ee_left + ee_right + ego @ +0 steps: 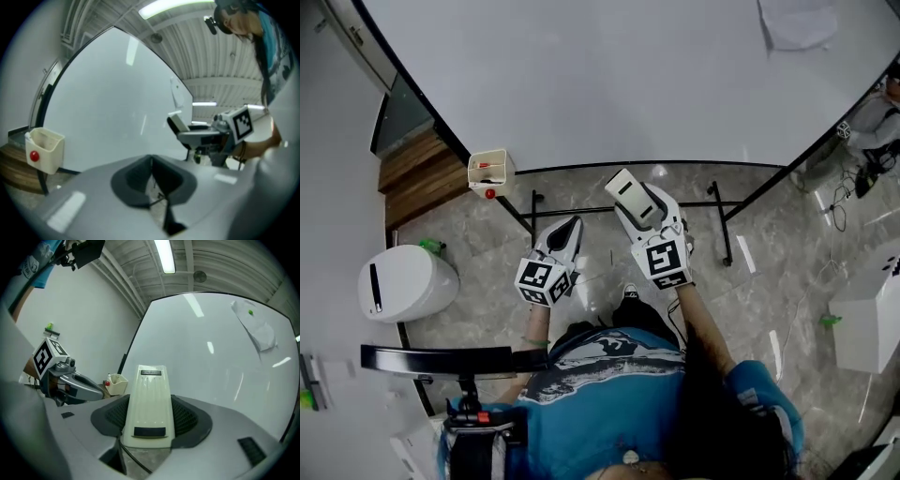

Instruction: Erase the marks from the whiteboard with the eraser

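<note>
The whiteboard (609, 75) fills the top of the head view, and I see no marks on its white face. My right gripper (645, 214) is shut on a cream eraser (626, 190) that sticks out ahead of the jaws, just short of the board's lower edge. In the right gripper view the eraser (150, 385) lies between the dark pads (192, 416), pointing at the whiteboard (215, 362). My left gripper (570, 228) hangs beside it, lower and to the left. It is shut on nothing, with its pads (136, 176) closed together in the left gripper view.
A cream tray (490, 172) holding a red-capped item hangs at the board's lower left corner. A sheet of paper (797, 22) is stuck at the board's top right. The board's black stand legs (722, 220) cross the tiled floor. A white bin (403, 281) stands at the left.
</note>
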`<state>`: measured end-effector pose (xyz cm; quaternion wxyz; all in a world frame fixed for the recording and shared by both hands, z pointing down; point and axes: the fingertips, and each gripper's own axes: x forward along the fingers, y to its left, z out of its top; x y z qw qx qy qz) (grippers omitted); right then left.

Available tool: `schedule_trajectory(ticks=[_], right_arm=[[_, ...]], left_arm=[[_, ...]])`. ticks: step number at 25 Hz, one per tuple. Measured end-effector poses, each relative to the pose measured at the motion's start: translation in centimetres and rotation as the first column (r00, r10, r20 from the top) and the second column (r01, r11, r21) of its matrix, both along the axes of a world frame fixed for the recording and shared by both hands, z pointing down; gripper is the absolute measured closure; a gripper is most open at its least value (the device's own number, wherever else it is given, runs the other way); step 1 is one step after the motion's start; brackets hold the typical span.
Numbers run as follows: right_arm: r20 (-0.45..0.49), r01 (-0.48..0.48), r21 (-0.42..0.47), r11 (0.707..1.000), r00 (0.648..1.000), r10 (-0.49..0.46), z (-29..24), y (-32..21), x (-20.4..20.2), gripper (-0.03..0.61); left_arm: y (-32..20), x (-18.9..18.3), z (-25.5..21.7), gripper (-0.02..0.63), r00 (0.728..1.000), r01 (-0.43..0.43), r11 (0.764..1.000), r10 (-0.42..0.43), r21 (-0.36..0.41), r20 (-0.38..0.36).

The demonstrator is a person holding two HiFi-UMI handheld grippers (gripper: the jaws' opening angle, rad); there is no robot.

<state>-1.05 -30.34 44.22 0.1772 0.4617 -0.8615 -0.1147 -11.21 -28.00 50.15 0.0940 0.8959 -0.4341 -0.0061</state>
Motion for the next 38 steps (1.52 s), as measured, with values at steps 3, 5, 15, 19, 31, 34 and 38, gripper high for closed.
schedule_trajectory(ticks=[3,5,15,19,31,34,38], right_arm=[[-0.048,0.024,0.046,0.999,0.999,-0.022,-1.9,-3.3,1.7,0.314],[-0.080,0.041,0.083,0.996,0.996,-0.035,-2.9,-5.5,2.5,0.314],[-0.230,0.093,0.287,0.953,0.973,-0.026,-4.7,-15.1,3.6,0.314],[-0.296,0.147,0.362,0.921,0.955,-0.036,-4.9,-17.0,1.1,0.314],[-0.444,0.092,0.442,0.892,0.887,0.129,-2.1,-21.0,-3.2,0.314],[-0.438,0.048,0.451,0.891,0.882,0.174,-2.3,-21.7,-3.0,0.316],[-0.350,-0.015,0.412,0.911,0.920,0.174,-5.0,-21.8,-0.5,0.316]], left_arm=[[-2.3,2.0,-1.4,0.609,1.000,0.015,1.000,-0.015,0.024,-0.004],[-3.8,3.1,-1.8,0.609,1.000,0.029,0.999,-0.029,0.030,-0.005],[-7.7,7.1,-0.5,0.609,0.995,0.100,0.995,-0.100,0.019,0.007],[-7.8,7.0,0.0,0.609,0.993,0.117,0.993,-0.118,0.011,0.027],[-8.9,3.1,0.4,0.609,0.995,0.078,0.997,-0.076,-0.026,0.066],[-10.0,2.0,0.6,0.609,0.996,0.057,0.998,-0.055,-0.030,0.064],[-10.3,2.8,0.4,0.609,0.998,0.013,0.999,-0.010,-0.033,0.070]])
